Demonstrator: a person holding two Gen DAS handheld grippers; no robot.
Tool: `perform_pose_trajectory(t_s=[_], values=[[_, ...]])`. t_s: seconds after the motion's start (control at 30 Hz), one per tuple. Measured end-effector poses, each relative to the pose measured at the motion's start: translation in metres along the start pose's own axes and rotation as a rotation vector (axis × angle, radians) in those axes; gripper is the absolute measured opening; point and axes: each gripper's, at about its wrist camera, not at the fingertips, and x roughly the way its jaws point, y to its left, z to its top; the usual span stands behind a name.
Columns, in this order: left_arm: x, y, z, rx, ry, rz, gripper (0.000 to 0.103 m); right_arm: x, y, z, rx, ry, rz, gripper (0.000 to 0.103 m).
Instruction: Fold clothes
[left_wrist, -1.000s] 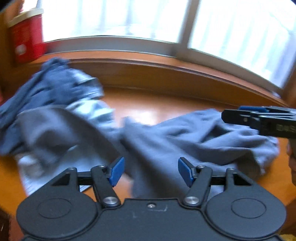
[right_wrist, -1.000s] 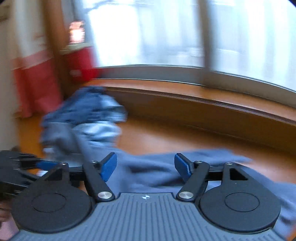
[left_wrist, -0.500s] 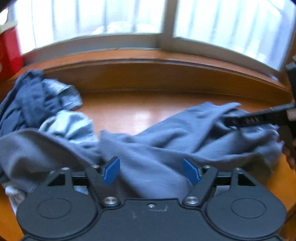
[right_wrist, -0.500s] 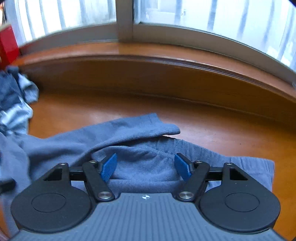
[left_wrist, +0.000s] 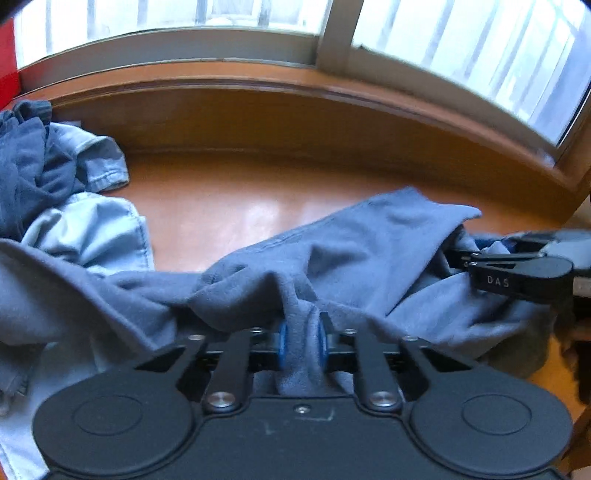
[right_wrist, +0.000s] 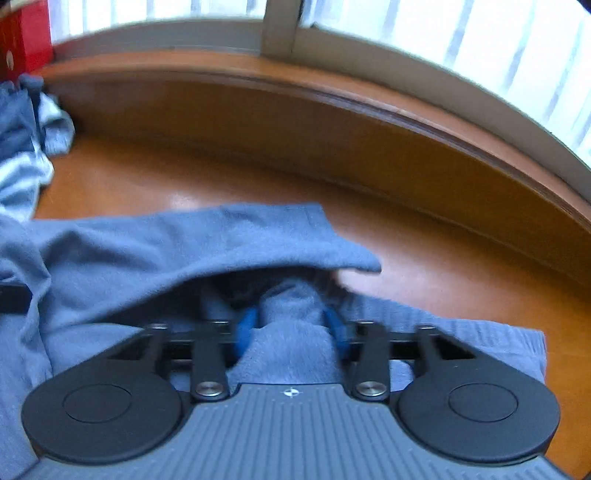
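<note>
While both grippers are down on the wooden tabletop (left_wrist: 236, 206) by the window, the folding itself has, as far as I can judge, hardly begun. The grey-blue fleece garment (left_wrist: 362, 251) lies rumpled across the near part of the table, one corner flopped over itself and the body bunched in ridges, with nothing yet laid flat or squared. The left gripper (left_wrist: 300, 338) has its jaws closing, and its blue pads already pinch a gathered ridge of the fleece between them. The right gripper (right_wrist: 291, 328) is closing too, with a thicker hump of the same fabric standing between its blue pads; the pads appear to press on the cloth from both sides, though that view is a little blurred. Seen from the left wrist, the right gripper (left_wrist: 517, 273) reaches in at the garment's right end, so the two holds sit well apart along the cloth. To the left, a pile of other clothes waits unfolded: a pale denim piece (left_wrist: 92, 229) and a darker blue one (left_wrist: 26, 162) heaped against the sill, touching the fleece at its left end. What is left, by my reckoning, is nearly everything: lifting and spreading this garment, making the folds, then dealing with the pile. Whether it is a top or trousers I cannot tell.
</note>
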Motion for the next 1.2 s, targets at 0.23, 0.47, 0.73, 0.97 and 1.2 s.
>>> perform_pose_trajectory(t_s=[0.23, 0.47, 0.73, 0.97, 1.2], values=[[-0.051, -0.043, 0.028, -0.001, -0.216, 0.054, 0.009, -0.069, -0.071, 0.015, 0.131, -0.240, 0.049, 0.020], [-0.105, -0.102, 0.047, -0.005, -0.425, 0.126, 0.009, -0.197, -0.172, 0.032, 0.153, -0.588, 0.001, 0.013], [-0.046, -0.134, -0.017, -0.095, -0.098, 0.201, 0.018, -0.199, -0.285, -0.056, 0.257, -0.425, -0.176, 0.017], [-0.037, -0.138, -0.049, -0.167, 0.032, 0.295, 0.018, -0.145, -0.332, -0.140, 0.392, -0.069, -0.242, 0.047], [-0.039, -0.151, -0.019, -0.130, -0.050, 0.307, 0.027, -0.151, -0.321, -0.116, 0.306, -0.159, -0.151, 0.072]])
